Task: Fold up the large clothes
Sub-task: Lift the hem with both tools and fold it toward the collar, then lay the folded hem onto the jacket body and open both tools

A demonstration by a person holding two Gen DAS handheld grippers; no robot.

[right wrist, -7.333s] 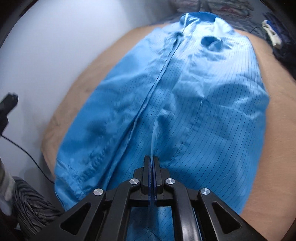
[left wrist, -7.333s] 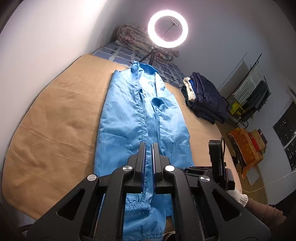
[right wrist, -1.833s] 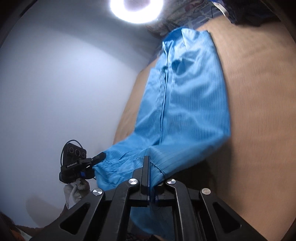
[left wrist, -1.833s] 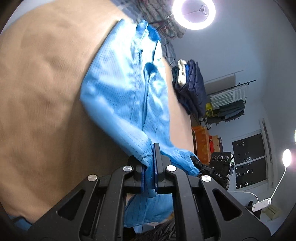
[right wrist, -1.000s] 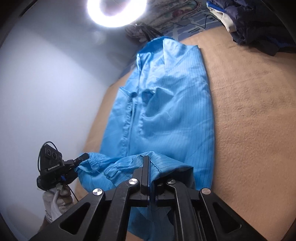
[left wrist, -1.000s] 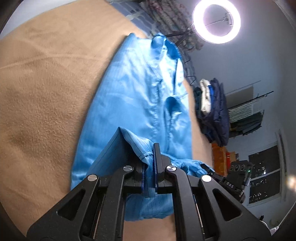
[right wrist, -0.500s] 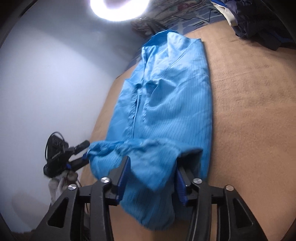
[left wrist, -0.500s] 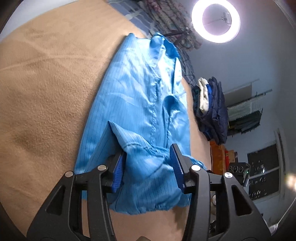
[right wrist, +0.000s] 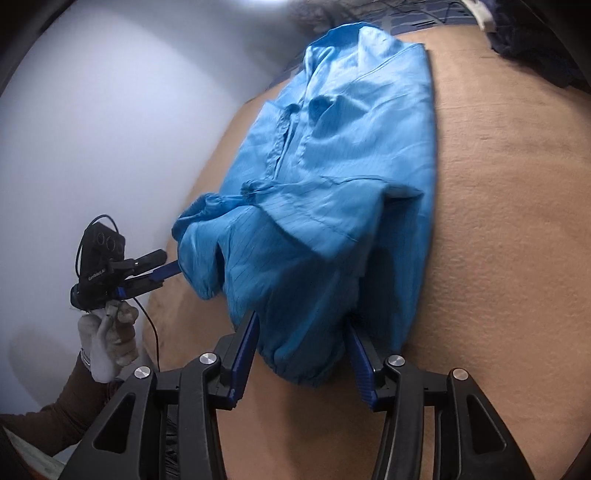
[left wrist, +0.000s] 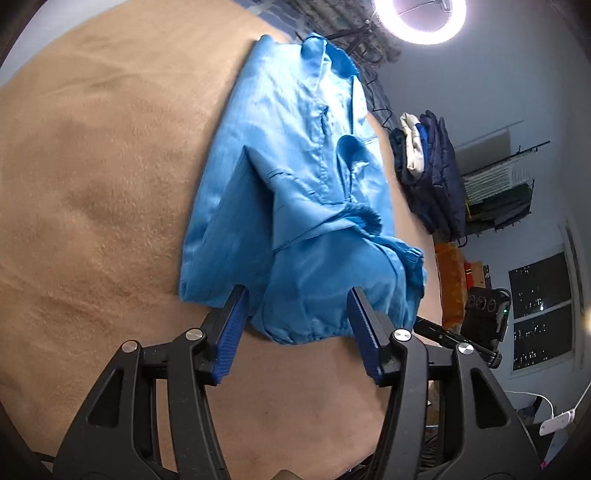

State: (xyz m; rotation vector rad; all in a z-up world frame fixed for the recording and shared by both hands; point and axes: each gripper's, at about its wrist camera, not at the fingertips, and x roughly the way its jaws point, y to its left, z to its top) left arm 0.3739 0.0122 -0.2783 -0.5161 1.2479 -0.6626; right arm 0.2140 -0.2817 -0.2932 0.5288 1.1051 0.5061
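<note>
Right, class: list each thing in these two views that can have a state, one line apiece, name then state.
blue garment: lower end folded up over its body, lying on the tan blanket, released.
left gripper: jaws opening, cuffed edge between them, not pinched.
right gripper: open, gathered hem between the fingers, not pinched.
ring light: switched on.
pile of dark clothes: stacked, untouched.

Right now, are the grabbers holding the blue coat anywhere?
No, nothing is held. The left gripper is opening and the right gripper is open; the blue coat's folded-up bottom edge lies loose between their fingers.
</note>
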